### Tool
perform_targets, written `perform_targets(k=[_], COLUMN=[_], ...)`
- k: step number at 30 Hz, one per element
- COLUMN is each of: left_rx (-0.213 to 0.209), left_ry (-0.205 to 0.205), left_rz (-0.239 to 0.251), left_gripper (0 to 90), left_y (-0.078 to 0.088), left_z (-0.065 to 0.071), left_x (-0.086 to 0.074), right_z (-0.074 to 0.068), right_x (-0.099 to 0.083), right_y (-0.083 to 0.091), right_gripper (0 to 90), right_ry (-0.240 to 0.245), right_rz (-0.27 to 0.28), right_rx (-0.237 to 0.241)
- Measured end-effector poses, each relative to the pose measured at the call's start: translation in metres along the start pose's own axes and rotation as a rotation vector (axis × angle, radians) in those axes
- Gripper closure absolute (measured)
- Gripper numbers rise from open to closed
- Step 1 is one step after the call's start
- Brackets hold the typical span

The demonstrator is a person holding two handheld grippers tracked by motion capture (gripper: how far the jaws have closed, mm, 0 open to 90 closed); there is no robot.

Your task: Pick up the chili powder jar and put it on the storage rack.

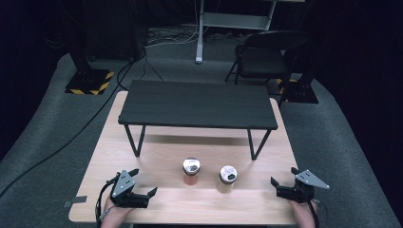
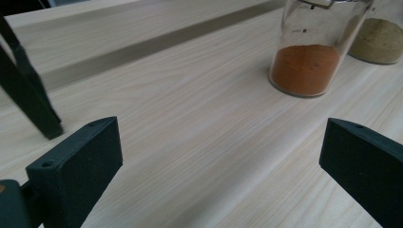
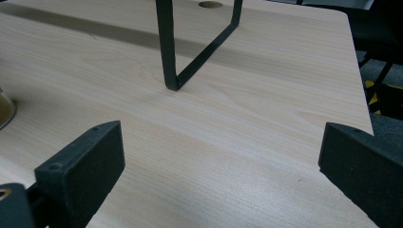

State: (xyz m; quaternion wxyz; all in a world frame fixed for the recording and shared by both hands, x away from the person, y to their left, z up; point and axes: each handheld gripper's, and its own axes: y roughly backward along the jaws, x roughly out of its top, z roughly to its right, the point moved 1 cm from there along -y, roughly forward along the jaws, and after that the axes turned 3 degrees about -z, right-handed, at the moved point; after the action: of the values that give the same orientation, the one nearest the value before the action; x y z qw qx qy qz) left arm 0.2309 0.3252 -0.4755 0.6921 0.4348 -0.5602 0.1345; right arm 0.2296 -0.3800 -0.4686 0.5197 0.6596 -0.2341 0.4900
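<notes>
Left hand-held gripper (image 1: 142, 182) low over the near left part of the table (image 1: 157, 152), jaws spread wide, nothing between them. Right hand-held gripper (image 1: 283, 176) near the table's right front corner, jaws likewise spread and empty. Between the two, side by side and apart: jar of orange powder (image 1: 191, 172) on the left, jar of tan powder (image 1: 227, 179) on the right, both upright with silvery lids. From the left gripper view, orange jar (image 2: 311, 52) ahead and to the right of the open jaws, well apart from them, tan jar (image 2: 378, 38) just behind it. No legible label or writing on either jar; only a small dark mark on the orange jar's glass, too small to read. Behind the jars, black shelf (image 1: 197, 104) on angled legs; one leg (image 3: 167, 47) ahead in the right gripper view.
</notes>
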Motion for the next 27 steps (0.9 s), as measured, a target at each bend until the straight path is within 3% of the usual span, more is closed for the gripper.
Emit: perform_targets(k=[12,27], left_rx=[-0.054,-0.085], left_ry=[-0.014,-0.027], left_rz=[0.006,-0.002], left_gripper=[0.4,0.4], left_y=[-0.018,-0.035], left_z=[0.009,0.016], left_x=[0.008,0.018], right_z=[0.0,0.0], right_x=[0.0,0.001], right_y=[0.0,0.0], right_gripper=[0.8,0.9], right_ry=[0.002,0.004], right_rz=[-0.002,-0.003], right_rx=[0.001,0.003])
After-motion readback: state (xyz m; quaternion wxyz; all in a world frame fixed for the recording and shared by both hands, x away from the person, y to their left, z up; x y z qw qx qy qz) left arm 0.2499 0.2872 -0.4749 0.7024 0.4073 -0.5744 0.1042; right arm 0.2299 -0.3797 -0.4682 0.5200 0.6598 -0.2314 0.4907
